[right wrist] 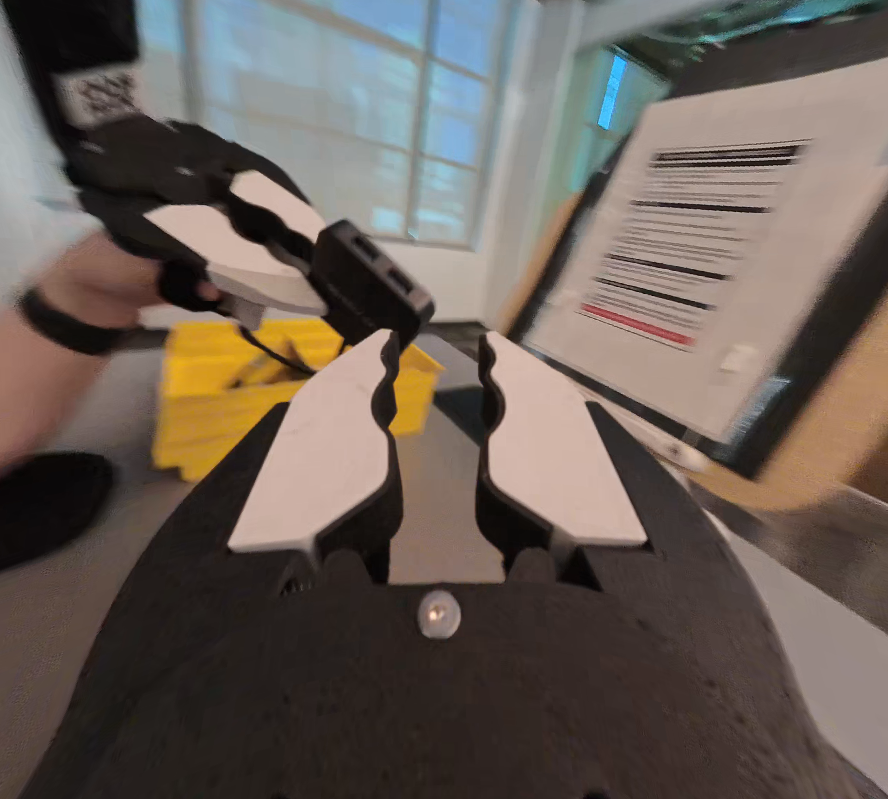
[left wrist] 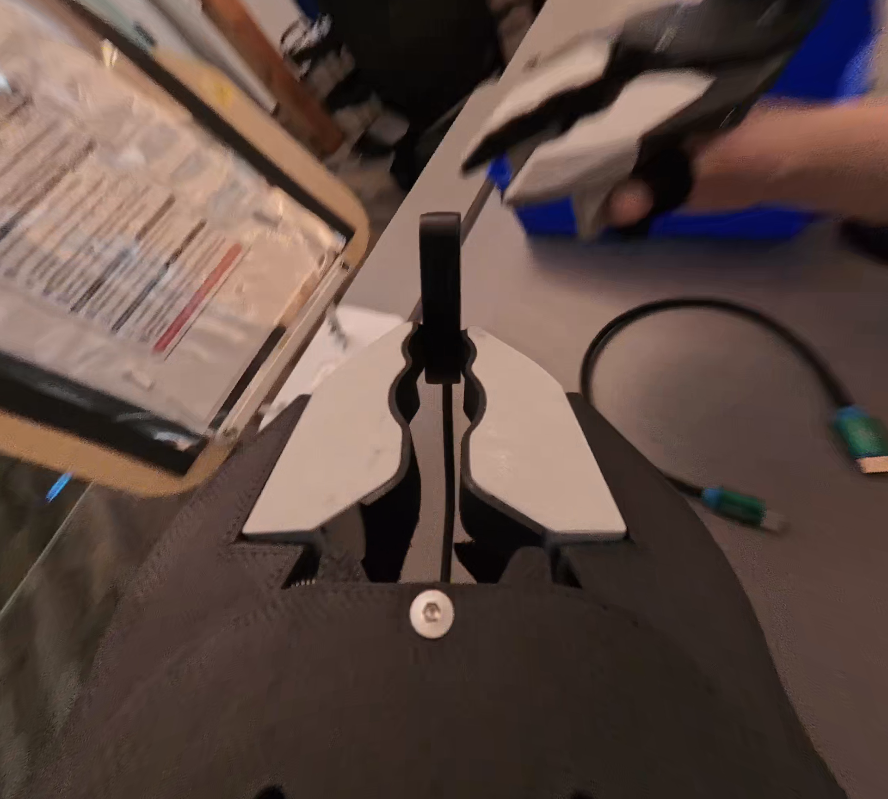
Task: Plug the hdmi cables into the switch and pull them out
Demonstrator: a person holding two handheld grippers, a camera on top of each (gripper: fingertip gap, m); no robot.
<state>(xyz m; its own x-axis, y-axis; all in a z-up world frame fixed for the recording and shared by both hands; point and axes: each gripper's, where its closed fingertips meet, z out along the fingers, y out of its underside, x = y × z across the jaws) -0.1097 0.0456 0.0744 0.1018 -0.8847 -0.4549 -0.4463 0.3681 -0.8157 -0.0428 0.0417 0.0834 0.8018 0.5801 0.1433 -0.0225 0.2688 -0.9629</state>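
Note:
In the left wrist view my left gripper (left wrist: 439, 333) is shut on the black HDMI switch (left wrist: 439, 285), seen edge-on and held above the grey table (left wrist: 528, 276). The switch's thin black lead runs back between the fingers. An HDMI cable (left wrist: 672, 305) with green plugs (left wrist: 860, 434) lies loose on the table to the right. My right gripper (left wrist: 490, 182) hovers open at upper right. In the right wrist view the right gripper (right wrist: 439, 343) is open and empty. Just ahead of it, the left gripper (right wrist: 322, 266) holds the switch (right wrist: 370, 281) with two ports facing up.
A framed board with a printed sheet (left wrist: 144, 247) leans at the left, and it also shows in the right wrist view (right wrist: 696, 271). A yellow bin (right wrist: 216, 415) stands behind the switch. A blue bin (left wrist: 841, 55) sits at the far right. A person's forearm (left wrist: 793, 160) holds the right gripper.

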